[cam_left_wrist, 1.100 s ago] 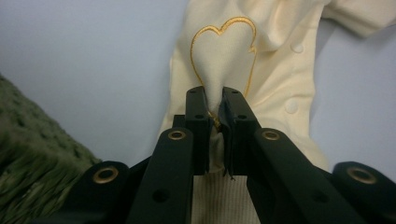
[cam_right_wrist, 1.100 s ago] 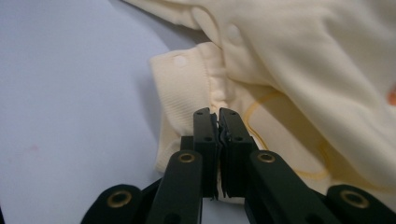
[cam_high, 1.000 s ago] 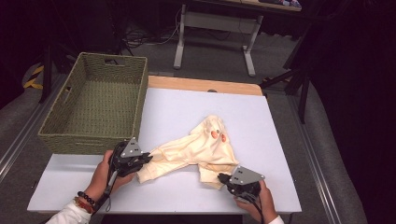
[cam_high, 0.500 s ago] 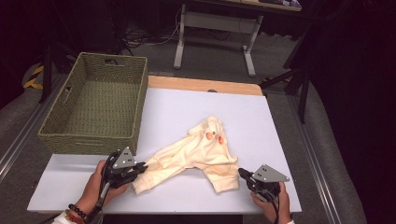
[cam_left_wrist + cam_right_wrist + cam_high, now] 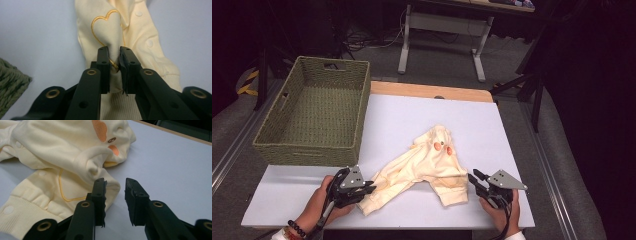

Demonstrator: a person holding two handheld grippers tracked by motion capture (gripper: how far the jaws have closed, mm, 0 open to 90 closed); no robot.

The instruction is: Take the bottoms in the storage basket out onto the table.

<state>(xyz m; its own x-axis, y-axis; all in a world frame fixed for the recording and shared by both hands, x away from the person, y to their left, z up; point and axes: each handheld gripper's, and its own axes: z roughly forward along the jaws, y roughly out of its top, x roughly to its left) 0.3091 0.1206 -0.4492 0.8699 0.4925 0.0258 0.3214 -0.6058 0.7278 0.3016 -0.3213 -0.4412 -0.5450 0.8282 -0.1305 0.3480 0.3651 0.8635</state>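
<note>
A cream baby garment (image 5: pixel 427 165) with orange patches lies spread near the front of the white table (image 5: pixel 412 110). My left gripper (image 5: pixel 371 188) is at its left end. In the left gripper view the gripper (image 5: pixel 114 50) pinches a fold of the garment (image 5: pixel 112 27) just under an embroidered heart; its jaws have just been easing open, but the cloth is still pressed between the pads. My right gripper (image 5: pixel 472 178) stands just off the garment's right hem. Its jaws (image 5: pixel 115 181) have just been opening and hold nothing, with the garment (image 5: pixel 62 152) beside the left jaw.
A green woven basket (image 5: pixel 312 145) stands at the table's left, and its corner (image 5: pixel 12 77) shows in the left gripper view. A wooden strip (image 5: pixel 427 91) edges the far side. Bare table lies to the garment's right and beyond it.
The right gripper has let go of the garment, opened and drawn to the right. The left gripper pulled its end toward the near edge. The garment lies more stretched out.
</note>
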